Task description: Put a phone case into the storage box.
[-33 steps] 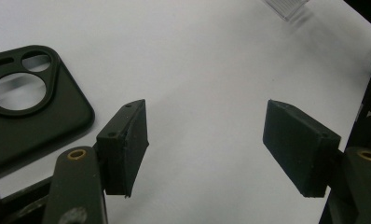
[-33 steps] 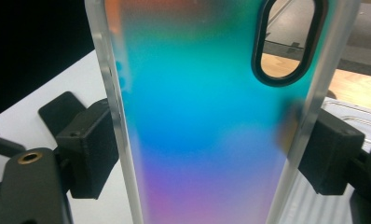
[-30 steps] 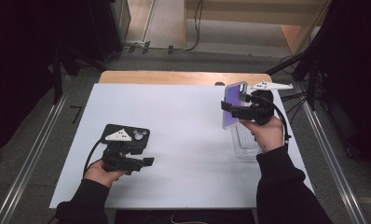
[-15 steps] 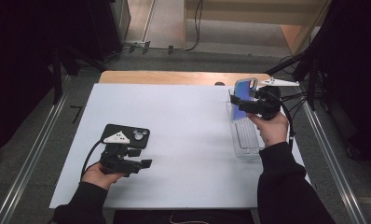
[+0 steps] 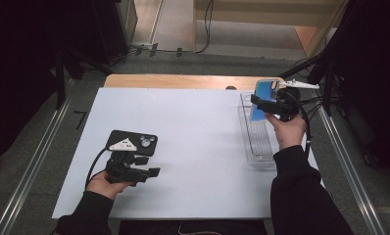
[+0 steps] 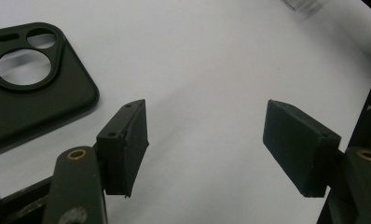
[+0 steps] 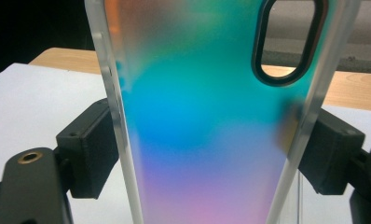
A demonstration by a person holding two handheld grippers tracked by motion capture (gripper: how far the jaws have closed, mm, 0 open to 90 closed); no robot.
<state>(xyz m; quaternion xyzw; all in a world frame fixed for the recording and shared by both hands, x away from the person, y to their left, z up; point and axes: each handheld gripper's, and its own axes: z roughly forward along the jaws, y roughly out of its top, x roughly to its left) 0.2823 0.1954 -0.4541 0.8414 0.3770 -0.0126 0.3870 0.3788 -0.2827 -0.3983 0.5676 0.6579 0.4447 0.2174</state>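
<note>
Iridescent phone case held over the clear tray; black case waits at left.

At the left, the left gripper rests low on the white table, its jaws parted with nothing between them, just beside the black phone case lying flat. At the right, the right gripper clamps the iridescent phone case by its two clear side edges, upright, camera cutout at the top, above the far end of the clear tray. In my judgement the step is setting this case into the tray: line its long axis up with the tray walls, lower gently, and release only once its lower edge is seated, or it may tip out.
</note>
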